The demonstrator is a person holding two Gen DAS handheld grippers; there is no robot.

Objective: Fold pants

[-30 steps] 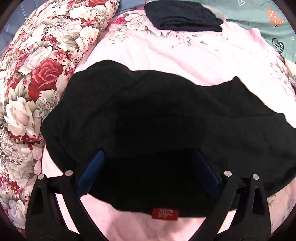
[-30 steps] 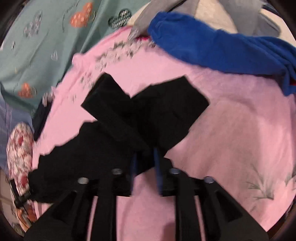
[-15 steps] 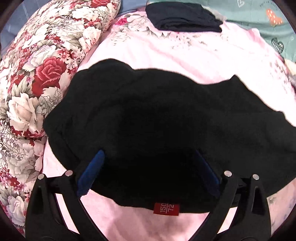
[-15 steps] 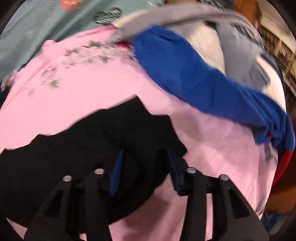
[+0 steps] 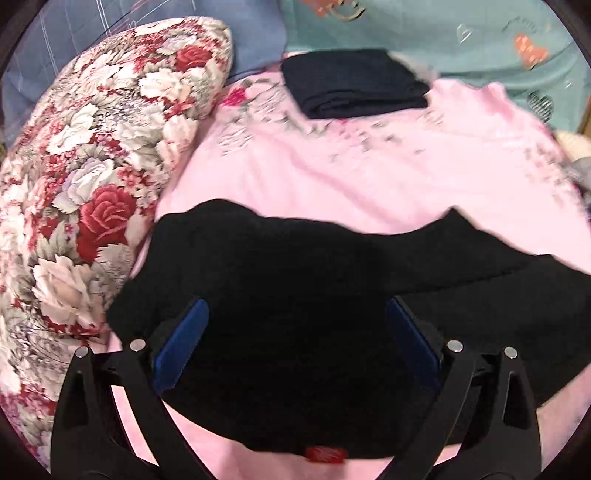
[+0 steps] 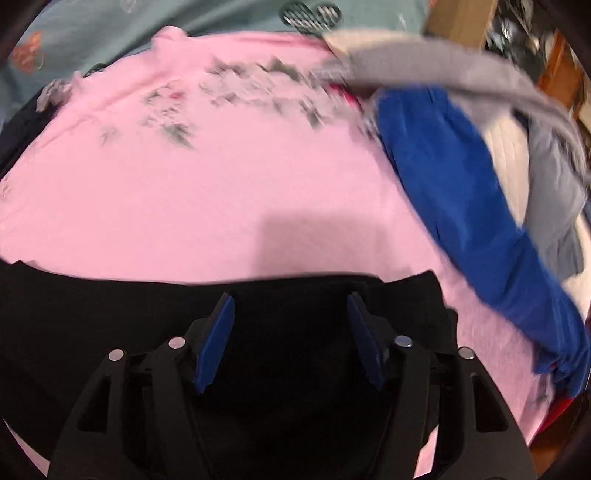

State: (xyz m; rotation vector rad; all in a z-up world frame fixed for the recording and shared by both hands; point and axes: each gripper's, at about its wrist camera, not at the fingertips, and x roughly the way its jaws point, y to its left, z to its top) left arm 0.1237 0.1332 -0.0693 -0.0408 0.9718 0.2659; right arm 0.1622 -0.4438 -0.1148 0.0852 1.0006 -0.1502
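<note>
The black pants (image 5: 295, 295) lie on the pink sheet (image 5: 369, 177), bunched into a wide dark mass with a red size tag (image 5: 325, 453) at the near edge. My left gripper (image 5: 297, 314) is open, its blue pads spread wide over the waist end. In the right wrist view the pants (image 6: 110, 314) run across the lower frame. My right gripper (image 6: 290, 308) is open above the cloth, holding nothing.
A rose-patterned pillow (image 5: 85, 199) lies along the left. A folded dark garment (image 5: 351, 88) sits at the far side near teal bedding (image 5: 443, 33). A blue garment (image 6: 461, 206) and grey clothes (image 6: 546, 147) lie at the right.
My right gripper opened, let go of the pant leg and swung across to the pants' other end. My left gripper stayed open and tilted up slightly over the waist.
</note>
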